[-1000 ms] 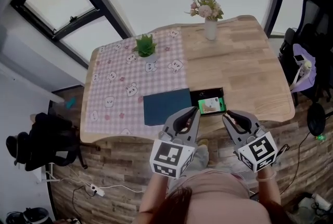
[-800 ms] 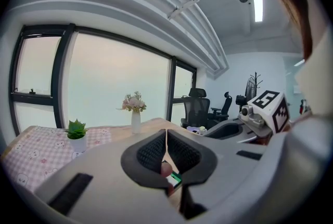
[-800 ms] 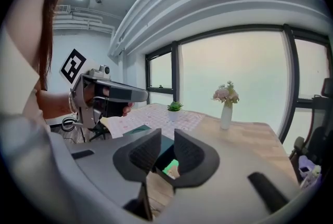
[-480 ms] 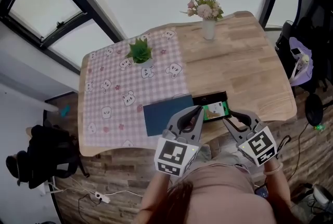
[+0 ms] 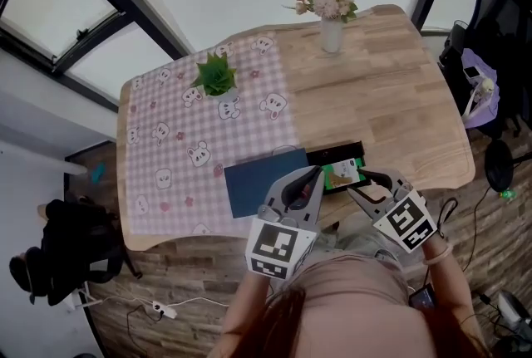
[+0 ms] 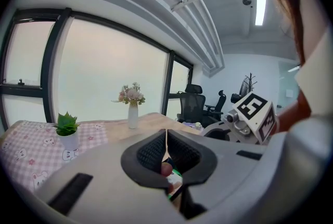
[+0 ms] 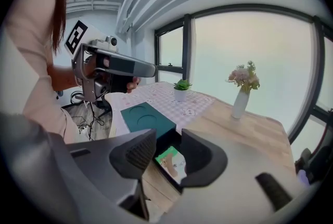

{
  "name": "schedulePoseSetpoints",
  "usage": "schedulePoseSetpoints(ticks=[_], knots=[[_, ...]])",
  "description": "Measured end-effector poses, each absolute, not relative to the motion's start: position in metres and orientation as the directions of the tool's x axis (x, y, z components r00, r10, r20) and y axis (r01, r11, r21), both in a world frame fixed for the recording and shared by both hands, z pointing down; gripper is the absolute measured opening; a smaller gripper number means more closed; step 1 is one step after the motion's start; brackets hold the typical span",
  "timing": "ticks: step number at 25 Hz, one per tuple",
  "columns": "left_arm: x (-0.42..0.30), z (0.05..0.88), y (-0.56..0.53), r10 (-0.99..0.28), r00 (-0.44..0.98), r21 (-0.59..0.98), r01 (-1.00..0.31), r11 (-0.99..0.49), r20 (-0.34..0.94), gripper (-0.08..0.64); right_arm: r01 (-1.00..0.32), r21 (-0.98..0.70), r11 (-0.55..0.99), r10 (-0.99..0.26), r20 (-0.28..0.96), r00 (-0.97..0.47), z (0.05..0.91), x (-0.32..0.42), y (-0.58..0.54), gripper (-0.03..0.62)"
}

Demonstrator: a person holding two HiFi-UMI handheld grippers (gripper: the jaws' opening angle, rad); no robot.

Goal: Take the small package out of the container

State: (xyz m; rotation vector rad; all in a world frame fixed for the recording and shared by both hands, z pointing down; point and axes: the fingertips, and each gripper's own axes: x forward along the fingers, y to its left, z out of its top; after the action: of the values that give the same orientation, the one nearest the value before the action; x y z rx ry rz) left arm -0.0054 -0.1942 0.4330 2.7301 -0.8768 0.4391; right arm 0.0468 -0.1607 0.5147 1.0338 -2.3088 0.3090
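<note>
Nearest to us, we hold the left tool [image 5: 312,175] with its jaws shut together and nothing between them. It hovers over the near edge of the worktop [image 5: 391,99]. At its 3 o'clock we hold the right tool [image 5: 359,182], whose jaws are opening. Its pads touch nothing, and in the right gripper view the small package [image 7: 170,160] shows in the gap beyond them.

That small package, green and white, lies flat inside the black container [image 5: 331,156], just ahead of the right tool at about 11 o'clock. A dark teal box [image 5: 253,186] sits against the container at its 9 o'clock, partly on a pink checked cloth [image 5: 183,140].

Farther off, a potted plant [image 5: 216,79] stands on the cloth at our 11 o'clock. A vase of flowers [image 5: 330,16] stands on bare wood near the far edge, at 12 o'clock.
</note>
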Motion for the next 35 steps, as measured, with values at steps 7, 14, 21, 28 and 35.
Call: schedulePoseSetpoints(ticks=[7,14,21,28,35], knots=[[0.003,0.435,-0.205,-0.567,0.746,0.146,-0.641,-0.754,0.349,0.014,-0.657,0.037,0.753,-0.512,0.661,-0.549,0.540,0.052,-0.173,0.183],[0.007,0.439,-0.216,-0.613,0.707,0.160,-0.691,-0.705,0.353,0.014,-0.566,0.021,0.824,-0.413,0.706,-0.575,0.562,0.054,-0.181,0.207],[0.009,0.445,-0.227,-0.643,0.676,0.176,-0.726,-0.665,0.360,0.014,-0.472,0.002,0.882,-0.308,0.759,-0.574,0.592,0.051,-0.182,0.239],[0.006,0.444,-0.238,-0.676,0.646,0.190,-0.757,-0.625,0.353,0.014,-0.397,-0.011,0.918,-0.231,0.798,-0.556,0.619,0.047,-0.185,0.253],[-0.003,0.447,-0.239,-0.703,0.608,0.184,-0.790,-0.586,0.369,0.014,-0.318,-0.030,0.948,-0.149,0.839,-0.524,0.643,0.043,-0.183,0.274]])
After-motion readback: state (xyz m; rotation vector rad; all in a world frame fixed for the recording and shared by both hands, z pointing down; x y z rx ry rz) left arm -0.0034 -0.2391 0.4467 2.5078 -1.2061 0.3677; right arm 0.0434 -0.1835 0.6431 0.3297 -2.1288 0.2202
